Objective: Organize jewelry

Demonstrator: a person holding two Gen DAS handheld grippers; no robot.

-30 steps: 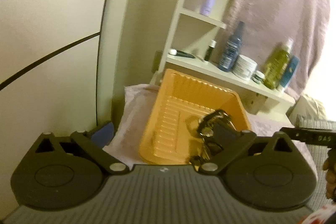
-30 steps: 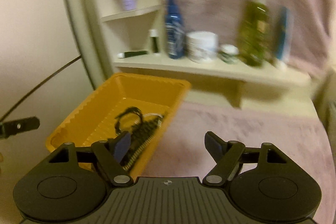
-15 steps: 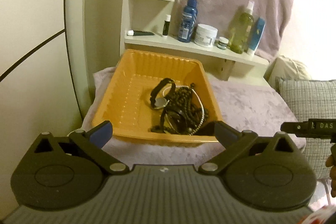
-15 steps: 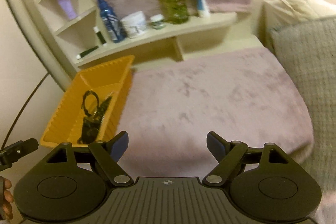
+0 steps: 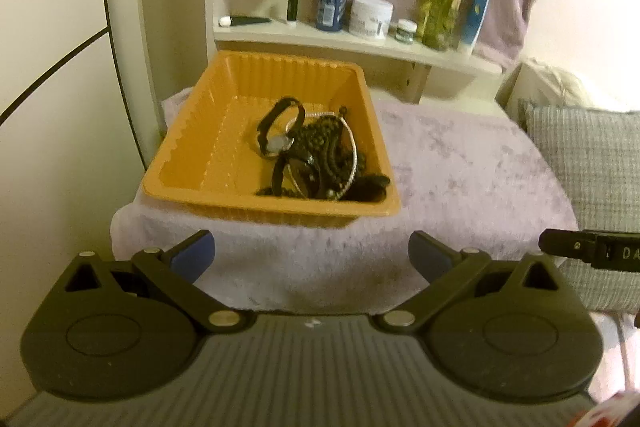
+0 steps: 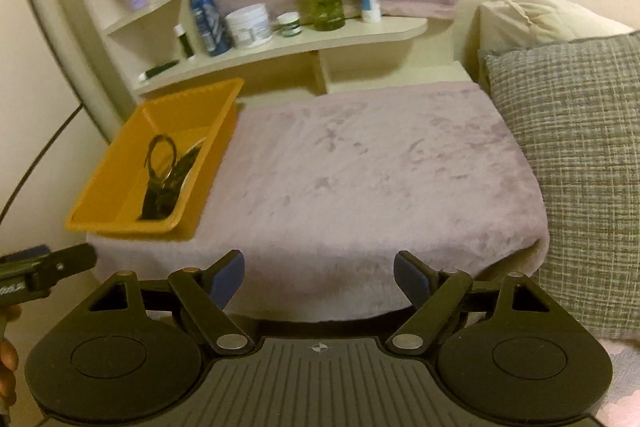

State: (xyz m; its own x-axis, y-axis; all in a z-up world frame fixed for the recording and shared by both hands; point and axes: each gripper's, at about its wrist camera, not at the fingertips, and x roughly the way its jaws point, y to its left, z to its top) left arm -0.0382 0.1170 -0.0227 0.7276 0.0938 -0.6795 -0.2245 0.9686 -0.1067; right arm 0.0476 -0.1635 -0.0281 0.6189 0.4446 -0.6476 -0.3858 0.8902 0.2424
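An orange plastic tray (image 5: 208, 155) sits at the left end of a mauve fuzzy cover (image 5: 460, 179). In it lies a tangled heap of jewelry (image 5: 320, 163): a black-strapped watch (image 5: 276, 131), dark bead strings and a thin silver chain. The tray (image 6: 116, 187) and the jewelry (image 6: 160, 183) also show in the right wrist view. My left gripper (image 5: 312, 255) is open and empty, held back from the tray's near edge. My right gripper (image 6: 320, 275) is open and empty, in front of the cover's near edge (image 6: 360, 287).
A cream shelf (image 5: 360, 43) behind the tray holds bottles, a white jar and tubes. A grey woven pillow (image 6: 580, 147) lies at the right. A wall with a black cable (image 5: 52, 75) is at the left. The right gripper's side (image 5: 592, 255) shows at the left view's right edge.
My left gripper has opened, let the jewelry go into the tray and drawn back. My right gripper has drawn back and swung right, staying open.
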